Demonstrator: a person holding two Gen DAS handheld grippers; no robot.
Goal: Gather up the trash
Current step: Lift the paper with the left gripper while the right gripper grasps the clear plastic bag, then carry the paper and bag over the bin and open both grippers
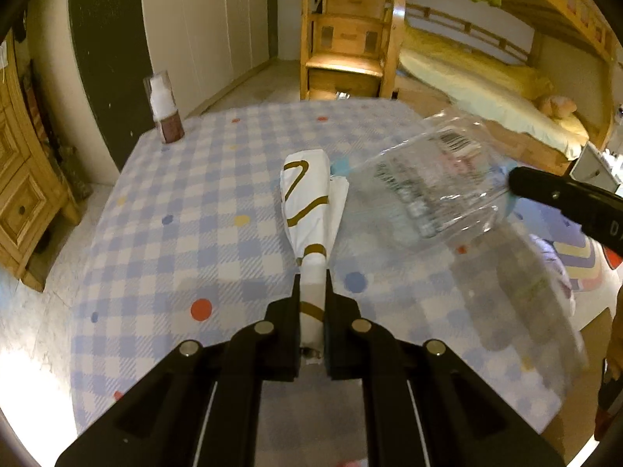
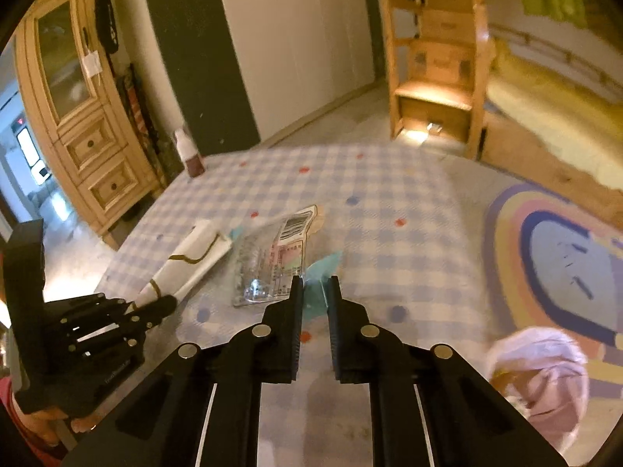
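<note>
My left gripper (image 1: 312, 278) is shut on a crumpled white paper wrapper with brown lines (image 1: 309, 202), held above the checked tablecloth (image 1: 187, 233). The wrapper also shows in the right wrist view (image 2: 190, 258), with the left gripper (image 2: 165, 303) at its lower end. My right gripper (image 2: 314, 282) is shut on the teal edge of a clear plastic package with printed labels (image 2: 268, 262). In the left wrist view the package (image 1: 432, 186) hangs in the air just right of the wrapper, with a right fingertip (image 1: 525, 181) at its edge.
A small bottle with a white cap (image 1: 165, 116) stands at the table's far left corner. A pink bag (image 2: 545, 377) sits low at the right. A wooden cabinet (image 2: 81, 116), a bunk bed (image 1: 486, 89) and a colourful rug (image 2: 553, 264) surround the table.
</note>
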